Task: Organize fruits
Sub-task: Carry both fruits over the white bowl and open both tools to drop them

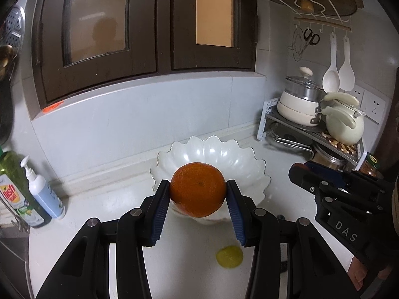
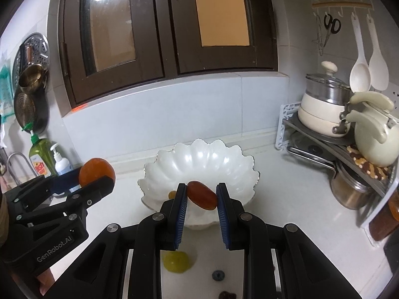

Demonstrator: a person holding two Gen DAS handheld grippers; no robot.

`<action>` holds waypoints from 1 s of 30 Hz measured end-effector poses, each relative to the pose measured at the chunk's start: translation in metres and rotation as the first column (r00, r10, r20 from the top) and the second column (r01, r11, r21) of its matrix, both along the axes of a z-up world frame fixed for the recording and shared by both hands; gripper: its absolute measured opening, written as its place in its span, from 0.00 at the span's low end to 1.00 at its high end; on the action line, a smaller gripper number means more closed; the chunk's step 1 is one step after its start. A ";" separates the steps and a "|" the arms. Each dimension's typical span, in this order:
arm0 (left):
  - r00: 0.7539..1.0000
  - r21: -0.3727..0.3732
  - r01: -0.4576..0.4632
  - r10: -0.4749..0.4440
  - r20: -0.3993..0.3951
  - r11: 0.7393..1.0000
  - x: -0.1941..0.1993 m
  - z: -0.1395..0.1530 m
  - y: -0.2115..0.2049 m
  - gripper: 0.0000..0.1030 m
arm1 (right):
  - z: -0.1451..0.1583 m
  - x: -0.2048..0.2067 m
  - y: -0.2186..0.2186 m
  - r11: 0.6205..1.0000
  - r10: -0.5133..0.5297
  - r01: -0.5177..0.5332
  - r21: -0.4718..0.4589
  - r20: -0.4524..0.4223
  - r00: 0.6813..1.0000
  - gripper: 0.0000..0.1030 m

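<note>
- White stone-like counter [image 1: 104, 199]: the work surface; it bears the bowl and the loose fruit.
- White scalloped bowl [image 1: 212, 149]: glossy, ceramic-looking, set near the back wall; judged brittle at its thin petal rim, so fruit should be lowered in, not dropped. One small fruit [image 2: 172, 194] already lies inside.
- Left gripper [image 1: 198, 190]: jaws partly open and pressed on either side of the orange [image 1: 198, 189], held in the air in front of the bowl's near rim. The orange looks firm, round and moderately heavy; its pebbled rind gives fair friction, and a grip across its widest girth, as here, seems the safest hold.
- Right gripper [image 2: 202, 195]: jaws nearly closed, pinching a small reddish-brown oval fruit [image 2: 202, 195] held tilted over the bowl's near edge. It looks smooth, light and probably soft-skinned, so gentle pressure across its short axis seems apt.
- Yellow-green fruit [image 2: 175, 261]: lies on the counter beneath the grippers, uncollected; likely small and prone to roll.
- Dark berry [image 2: 218, 275]: on the counter just beside it, too small to identify surely.
</note>
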State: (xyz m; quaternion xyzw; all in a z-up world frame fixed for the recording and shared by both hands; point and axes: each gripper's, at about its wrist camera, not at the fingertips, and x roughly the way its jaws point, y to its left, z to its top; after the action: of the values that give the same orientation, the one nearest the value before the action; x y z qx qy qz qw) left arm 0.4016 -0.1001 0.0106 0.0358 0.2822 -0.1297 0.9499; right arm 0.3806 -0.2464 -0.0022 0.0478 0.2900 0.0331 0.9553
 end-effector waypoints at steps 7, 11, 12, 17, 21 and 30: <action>1.000 0.016 -0.012 0.012 0.005 1.000 0.023 0.006 -0.006 0.44 | 0.000 0.026 -0.004 1.000 -0.001 0.002 0.005 -0.011 1.000 0.24; 1.000 0.016 -0.012 0.013 -0.006 1.000 0.035 0.007 -0.008 0.44 | -0.001 0.041 -0.006 1.000 0.000 0.000 0.007 -0.032 0.999 0.24; 1.000 0.017 -0.012 0.012 -0.009 1.000 0.039 0.007 -0.009 0.44 | -0.002 0.045 -0.005 1.000 -0.001 0.001 0.007 -0.040 0.999 0.24; 1.000 0.028 -0.017 0.018 -0.019 0.999 0.055 0.006 -0.012 0.44 | -0.004 0.065 -0.005 1.000 0.007 -0.006 0.019 -0.070 0.998 0.24; 0.998 0.014 -0.013 0.014 -0.060 1.000 0.074 0.003 -0.014 0.44 | -0.006 0.080 -0.005 1.000 0.006 -0.005 0.011 -0.087 0.996 0.24; 0.994 0.038 -0.008 0.012 -0.105 0.999 0.113 -0.005 -0.023 0.44 | -0.012 0.118 -0.013 1.000 0.008 -0.006 0.013 -0.147 0.989 0.24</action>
State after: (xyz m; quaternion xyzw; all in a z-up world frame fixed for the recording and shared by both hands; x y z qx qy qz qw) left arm 0.5142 -0.1232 0.0055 0.0455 0.3346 -0.1213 0.9334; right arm 0.4985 -0.2591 -0.0142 0.0552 0.3597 0.0344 0.9308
